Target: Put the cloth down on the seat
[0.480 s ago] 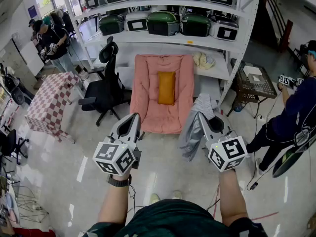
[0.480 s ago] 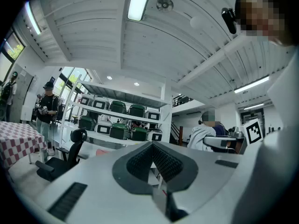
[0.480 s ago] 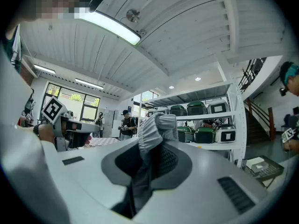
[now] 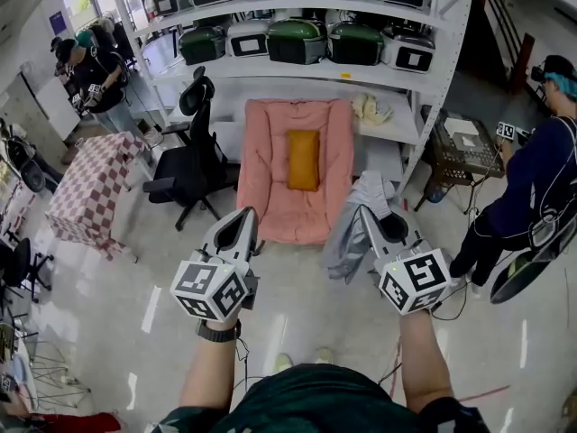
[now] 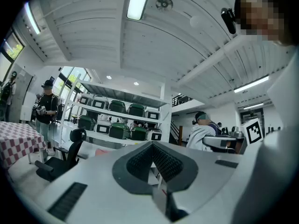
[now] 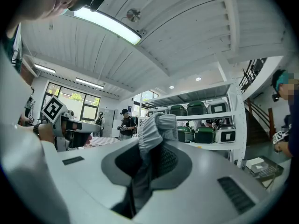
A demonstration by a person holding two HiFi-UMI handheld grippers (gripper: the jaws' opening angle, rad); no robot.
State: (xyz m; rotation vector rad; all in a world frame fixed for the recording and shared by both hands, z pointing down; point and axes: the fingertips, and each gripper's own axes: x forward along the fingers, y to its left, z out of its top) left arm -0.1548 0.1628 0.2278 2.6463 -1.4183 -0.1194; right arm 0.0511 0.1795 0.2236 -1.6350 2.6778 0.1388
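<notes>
While the seat [image 4: 270, 197] lies well ahead of the person, backed against the shelving and carrying an orange cushion [image 4: 304, 161] at its centre, the cloth [image 4: 350, 237] hangs clear of it, just off the seat's front right corner and over bare floor [image 4: 297, 287].

Likely faults, in order of consequence:
- Letting go from this position would probably drop the cloth on the floor rather than on the seat, since it has not been carried over the padding.
- The long free tail hangs lower than the gripped bunch. On the way in it could snag on or drag across the seat's front edge, so the cloth would land half on and slide off.
- The approach comes from the seat's right side, so the cloth may settle on that edge or fall into the gap beside it.
- The black chair [image 4: 194, 165], left of the seat, stands far enough away to pose little risk.

Right tongs [image 4: 368, 213]: held level and closed almost fully on a gathered fold near the top of the grey cloth, whose bunched end rises above the pads while the rest trails below.

Left tongs [image 4: 245, 216]: held level off the seat's front left corner, tips together, gripping and touching nothing.
</notes>
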